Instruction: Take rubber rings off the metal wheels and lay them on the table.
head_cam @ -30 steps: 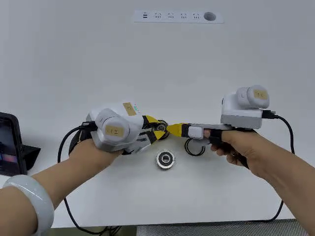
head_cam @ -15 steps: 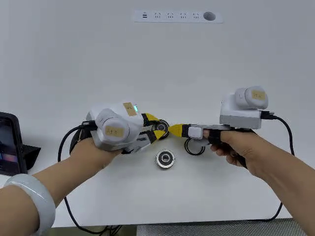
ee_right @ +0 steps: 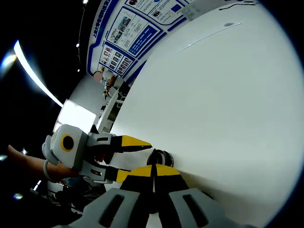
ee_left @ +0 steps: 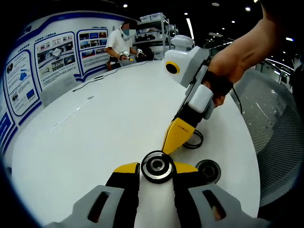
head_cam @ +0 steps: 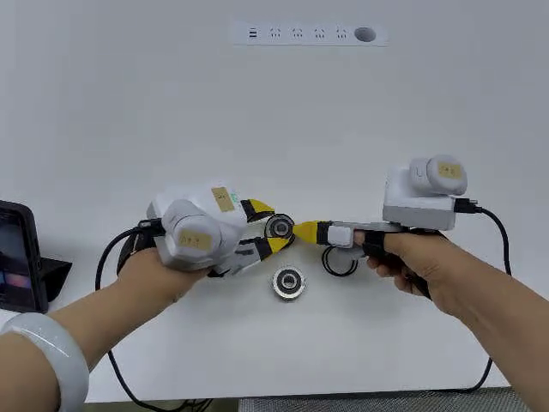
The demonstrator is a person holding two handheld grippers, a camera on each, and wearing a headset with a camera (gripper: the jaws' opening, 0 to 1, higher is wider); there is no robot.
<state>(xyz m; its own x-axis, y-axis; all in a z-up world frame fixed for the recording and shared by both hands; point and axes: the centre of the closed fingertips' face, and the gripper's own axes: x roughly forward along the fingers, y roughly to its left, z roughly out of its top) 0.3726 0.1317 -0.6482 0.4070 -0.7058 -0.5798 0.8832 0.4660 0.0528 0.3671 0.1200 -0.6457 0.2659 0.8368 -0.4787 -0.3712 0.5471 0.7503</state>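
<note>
My left gripper (head_cam: 274,226) is shut on a metal wheel (head_cam: 279,227) with a black rubber ring around its rim, held just above the white table (head_cam: 274,129). In the left gripper view the wheel (ee_left: 158,166) sits between my yellow jaws. My right gripper (head_cam: 301,229) is shut, its yellow tip (ee_left: 176,137) touching the wheel's upper right rim. I cannot tell whether it pinches the ring. A second wheel (head_cam: 289,281) lies flat on the table below. Loose black rubber rings (head_cam: 340,260) lie under the right gripper. The right gripper view has the held wheel (ee_right: 160,156) just past my shut jaws.
A white power strip (head_cam: 309,33) lies at the table's far edge. A dark tablet on a stand (head_cam: 17,256) is at the left edge. Black cables (head_cam: 502,232) trail from both grippers. A person stands far off in the left gripper view.
My left gripper has rolled slightly and shifted a little right, so its jaws and the wheel show more. The right tip stays at the wheel's rim.
</note>
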